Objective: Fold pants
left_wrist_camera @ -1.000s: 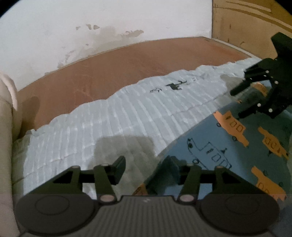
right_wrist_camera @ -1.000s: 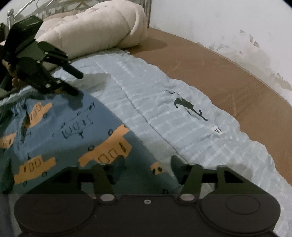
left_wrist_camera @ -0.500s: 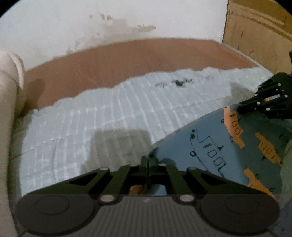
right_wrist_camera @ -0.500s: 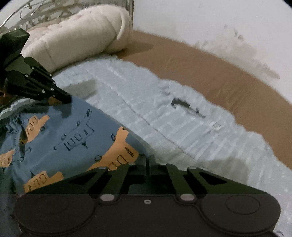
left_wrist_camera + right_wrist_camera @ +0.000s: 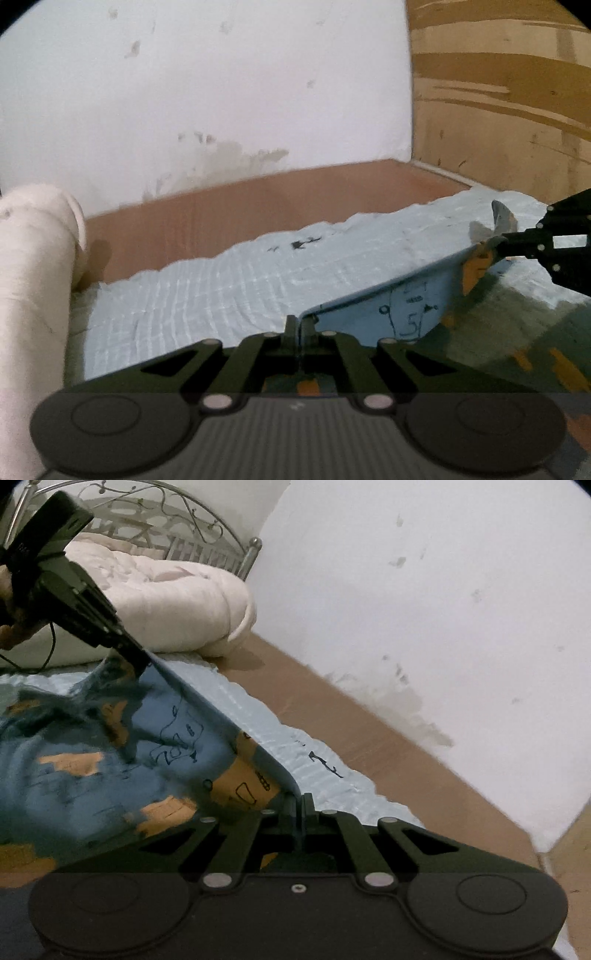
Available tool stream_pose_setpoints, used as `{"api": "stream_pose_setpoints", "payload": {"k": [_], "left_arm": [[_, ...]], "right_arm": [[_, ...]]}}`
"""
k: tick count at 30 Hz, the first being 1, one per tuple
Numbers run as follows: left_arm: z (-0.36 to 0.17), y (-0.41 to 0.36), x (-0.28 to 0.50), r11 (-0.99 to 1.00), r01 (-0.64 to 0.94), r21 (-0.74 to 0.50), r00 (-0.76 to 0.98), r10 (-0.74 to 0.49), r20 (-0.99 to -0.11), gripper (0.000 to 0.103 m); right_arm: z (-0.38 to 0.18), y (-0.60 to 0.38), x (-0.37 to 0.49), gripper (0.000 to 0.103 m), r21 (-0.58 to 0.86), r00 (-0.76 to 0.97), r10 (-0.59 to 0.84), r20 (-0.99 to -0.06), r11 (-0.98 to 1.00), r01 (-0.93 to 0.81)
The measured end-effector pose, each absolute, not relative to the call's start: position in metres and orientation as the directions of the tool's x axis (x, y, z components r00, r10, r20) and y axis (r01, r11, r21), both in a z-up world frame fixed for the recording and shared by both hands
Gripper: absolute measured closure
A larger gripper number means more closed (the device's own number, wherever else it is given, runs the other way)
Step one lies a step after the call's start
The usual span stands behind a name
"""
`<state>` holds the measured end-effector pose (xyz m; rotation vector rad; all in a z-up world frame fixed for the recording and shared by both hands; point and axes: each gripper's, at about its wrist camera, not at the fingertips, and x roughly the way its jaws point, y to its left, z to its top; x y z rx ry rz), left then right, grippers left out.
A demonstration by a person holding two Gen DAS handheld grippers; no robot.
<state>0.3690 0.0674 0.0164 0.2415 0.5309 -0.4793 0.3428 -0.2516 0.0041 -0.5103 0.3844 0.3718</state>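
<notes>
My left gripper (image 5: 300,326) and right gripper (image 5: 300,805) each pinched an edge of the blue pants (image 5: 110,738) with orange cars, lifted taut between them above the pale blue blanket (image 5: 221,288). I judged the fold needed both corners carried level, evenly, keeping that edge straight and unsagging.

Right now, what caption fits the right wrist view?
Both grippers pinch the blue pants, holding one edge taut above the pale quilt.
</notes>
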Motion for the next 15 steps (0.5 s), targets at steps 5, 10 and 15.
{"api": "stream_pose_setpoints", "payload": {"k": [5,10,15], "left_arm": [[0.01,0.058,0.299,0.858,0.48,0.183,0.804,-0.346,-0.484,0.103],[-0.013,0.051,0.251,0.831,0.494,0.255,0.794,-0.312,-0.522,0.103],[-0.033,0.05,0.222,0.797,0.504,0.334,0.8,-0.285,-0.527,0.103]], "right_arm": [[0.003,-0.241,0.263,0.103,-0.409,0.886,0.2,-0.419,0.829,-0.381],[-0.015,-0.223,0.199,0.103,-0.397,0.893,0.184,-0.412,0.845,-0.358],[-0.036,-0.21,0.172,0.103,-0.342,0.883,0.156,-0.443,0.881,-0.327]]}}
